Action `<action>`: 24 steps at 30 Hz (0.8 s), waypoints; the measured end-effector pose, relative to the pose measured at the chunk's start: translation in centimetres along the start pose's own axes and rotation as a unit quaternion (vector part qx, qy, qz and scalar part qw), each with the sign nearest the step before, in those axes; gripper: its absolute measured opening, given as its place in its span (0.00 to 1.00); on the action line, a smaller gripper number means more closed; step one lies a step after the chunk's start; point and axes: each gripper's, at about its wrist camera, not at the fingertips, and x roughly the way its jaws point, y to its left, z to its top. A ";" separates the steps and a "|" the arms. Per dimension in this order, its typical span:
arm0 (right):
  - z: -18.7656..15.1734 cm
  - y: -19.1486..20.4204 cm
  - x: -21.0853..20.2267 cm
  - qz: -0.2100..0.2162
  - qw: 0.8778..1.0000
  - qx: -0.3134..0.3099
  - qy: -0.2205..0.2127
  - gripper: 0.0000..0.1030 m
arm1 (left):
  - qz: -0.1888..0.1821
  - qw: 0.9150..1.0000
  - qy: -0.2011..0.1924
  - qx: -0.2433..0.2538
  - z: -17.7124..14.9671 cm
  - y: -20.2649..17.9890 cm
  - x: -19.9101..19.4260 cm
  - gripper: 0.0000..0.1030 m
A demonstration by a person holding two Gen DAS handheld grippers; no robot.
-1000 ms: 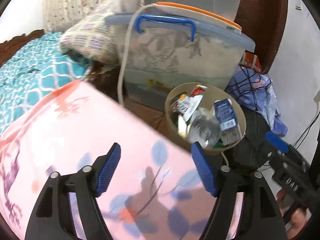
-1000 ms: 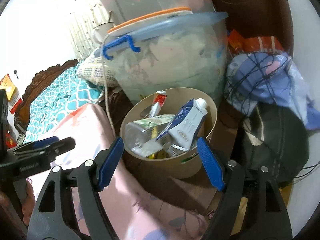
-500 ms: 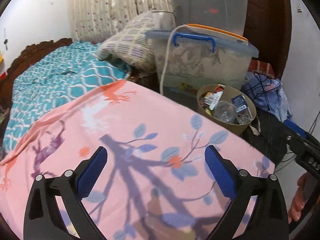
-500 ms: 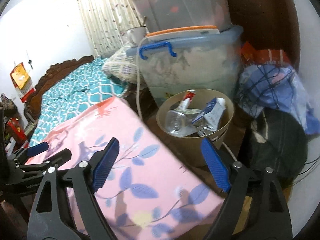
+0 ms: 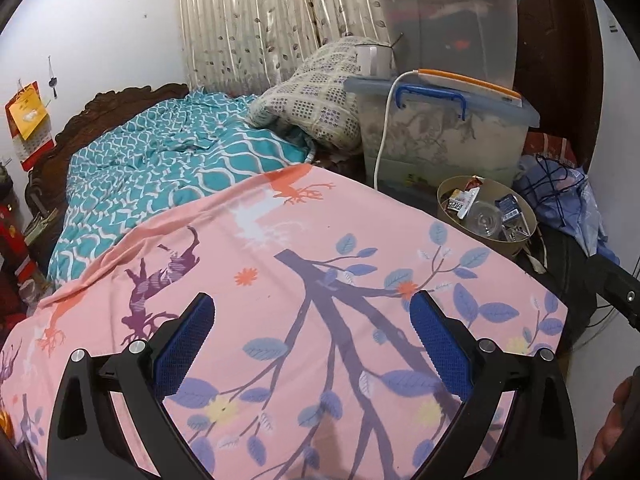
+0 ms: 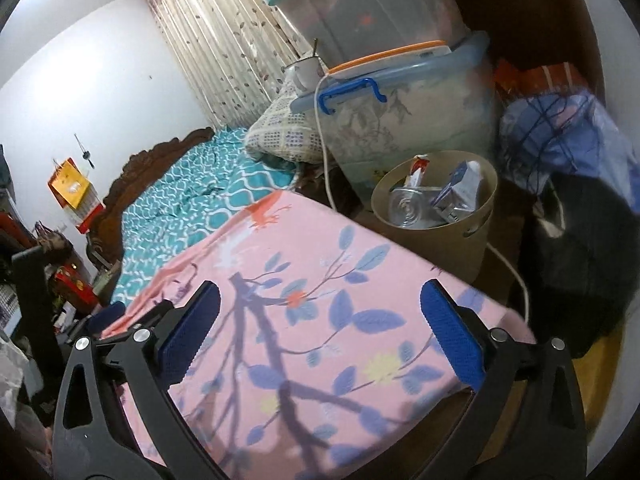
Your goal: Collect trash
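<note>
My left hand-held gripper and right hand-held gripper both gape wide and empty, jaws just opened, over the smooth pink sheet. Past its right edge stands the round tan bin, trash inside.

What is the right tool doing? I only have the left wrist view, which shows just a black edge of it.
Observer: The right tool is open above the pink floral sheet. Its jaws have just been opening, with nothing between them.
Operator: Does the bin have a handle?
Observer: Yes, the tan trash bin has a slot cut into its side wall.
Operator: Where does the cable go?
Observer: The white cable runs down past the bin, and its end is hidden behind the sheet's corner.
</note>
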 end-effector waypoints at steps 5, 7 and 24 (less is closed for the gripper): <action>-0.6 2.4 -0.7 0.007 1.000 -0.017 -0.003 0.96 | 0.015 1.000 -0.011 -0.003 -0.6 1.2 -1.3 0.92; -0.7 3.1 -0.8 0.009 1.000 -0.022 -0.002 0.96 | 0.016 1.000 -0.014 -0.008 -0.8 1.9 -1.9 0.92; -2.2 7.2 -0.9 -0.002 0.999 -0.054 0.009 0.96 | 0.027 0.999 -0.015 -0.040 -2.6 5.6 -3.5 0.92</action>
